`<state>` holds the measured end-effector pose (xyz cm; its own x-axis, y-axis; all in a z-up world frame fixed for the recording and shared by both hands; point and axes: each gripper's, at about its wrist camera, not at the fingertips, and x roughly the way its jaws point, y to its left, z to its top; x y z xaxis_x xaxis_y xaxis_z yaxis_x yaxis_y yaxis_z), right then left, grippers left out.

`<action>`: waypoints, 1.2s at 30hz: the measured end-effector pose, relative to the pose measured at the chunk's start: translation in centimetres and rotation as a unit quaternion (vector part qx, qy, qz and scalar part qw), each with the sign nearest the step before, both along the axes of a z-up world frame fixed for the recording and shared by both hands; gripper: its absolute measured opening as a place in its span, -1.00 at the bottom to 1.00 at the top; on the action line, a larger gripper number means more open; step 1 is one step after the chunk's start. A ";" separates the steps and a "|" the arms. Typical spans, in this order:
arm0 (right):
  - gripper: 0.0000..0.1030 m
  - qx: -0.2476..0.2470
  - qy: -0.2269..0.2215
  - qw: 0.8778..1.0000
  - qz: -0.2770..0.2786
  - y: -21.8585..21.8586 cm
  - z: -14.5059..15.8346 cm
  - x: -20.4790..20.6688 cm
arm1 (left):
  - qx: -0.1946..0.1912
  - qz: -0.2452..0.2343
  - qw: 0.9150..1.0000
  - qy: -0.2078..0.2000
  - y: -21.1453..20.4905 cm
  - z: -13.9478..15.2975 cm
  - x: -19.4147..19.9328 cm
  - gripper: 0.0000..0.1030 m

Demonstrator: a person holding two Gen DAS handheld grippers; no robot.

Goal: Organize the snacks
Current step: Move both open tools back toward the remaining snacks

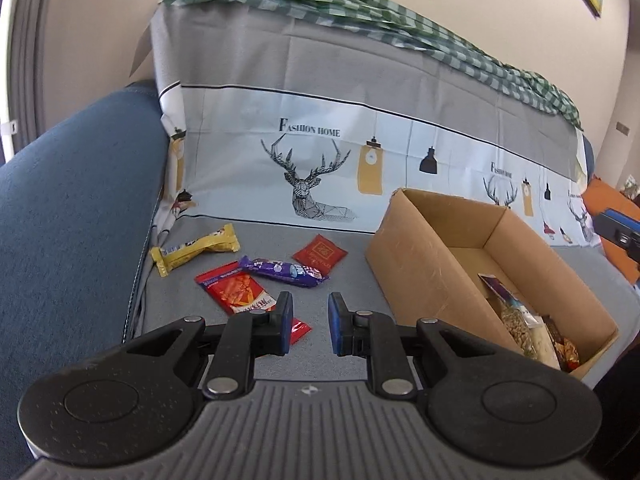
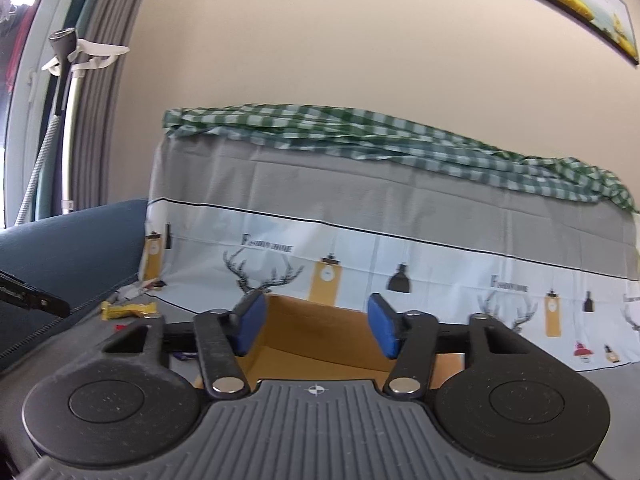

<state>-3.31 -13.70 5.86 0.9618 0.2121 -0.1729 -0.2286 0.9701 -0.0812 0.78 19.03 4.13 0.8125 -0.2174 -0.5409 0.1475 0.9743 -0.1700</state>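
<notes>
On the grey sofa seat lie a yellow bar (image 1: pixel 196 250), a purple bar (image 1: pixel 282 270), a small red square packet (image 1: pixel 320 254) and a red snack packet (image 1: pixel 236 290). My left gripper (image 1: pixel 310 300) hovers just in front of them, its blue pads a narrow gap apart with nothing between; its left finger covers part of the red snack packet. To the right stands an open cardboard box (image 1: pixel 420 264) with several snack bags (image 1: pixel 528 328) in its near corner. My right gripper (image 2: pixel 316 300) is open and empty, pointing over the box (image 2: pixel 320 328). The yellow bar (image 2: pixel 128 311) shows at its left.
A blue armrest (image 1: pixel 80 200) bounds the seat on the left. A deer-printed cover (image 1: pixel 304 184) hangs over the backrest, topped by a green checked cloth (image 1: pixel 360 4). An orange cushion (image 1: pixel 608 196) lies beyond the box. A framed picture (image 2: pixel 580 4) hangs on the wall.
</notes>
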 end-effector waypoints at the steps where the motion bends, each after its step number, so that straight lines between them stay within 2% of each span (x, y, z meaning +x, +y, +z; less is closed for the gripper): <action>1: 0.00 0.007 0.005 1.000 0.007 0.5 -0.1 0.3 | 0.003 -0.003 1.000 -0.002 -0.2 0.2 0.0 -0.60; 4: -0.03 0.022 0.029 0.999 0.032 2.7 -0.9 1.2 | 0.002 0.002 1.000 0.000 -0.3 0.2 0.0 -0.60; 12: -0.03 0.010 0.059 0.991 0.119 9.6 -2.9 2.1 | -0.031 0.037 0.999 0.011 1.2 0.5 0.6 -0.61; 24: 0.06 0.010 0.123 0.981 0.148 15.7 -7.0 6.2 | -0.063 0.063 0.996 0.012 2.3 1.0 1.6 -0.60; 26: 0.39 0.007 0.138 0.979 0.148 16.6 -7.8 7.2 | -0.051 0.063 0.997 0.015 2.5 0.6 2.6 -0.60; 29: 0.44 0.008 0.162 0.976 0.142 17.6 -9.3 9.0 | -0.004 0.070 0.997 0.026 2.7 -0.3 5.1 -0.60; 32: 0.50 0.017 0.186 0.974 0.132 18.2 -10.6 10.9 | 0.022 0.082 0.995 0.046 3.6 -1.3 8.3 -0.54; 36: 0.61 0.025 0.195 0.972 0.124 18.7 -11.7 13.0 | 0.077 0.100 0.990 0.067 4.2 -2.4 13.5 -0.01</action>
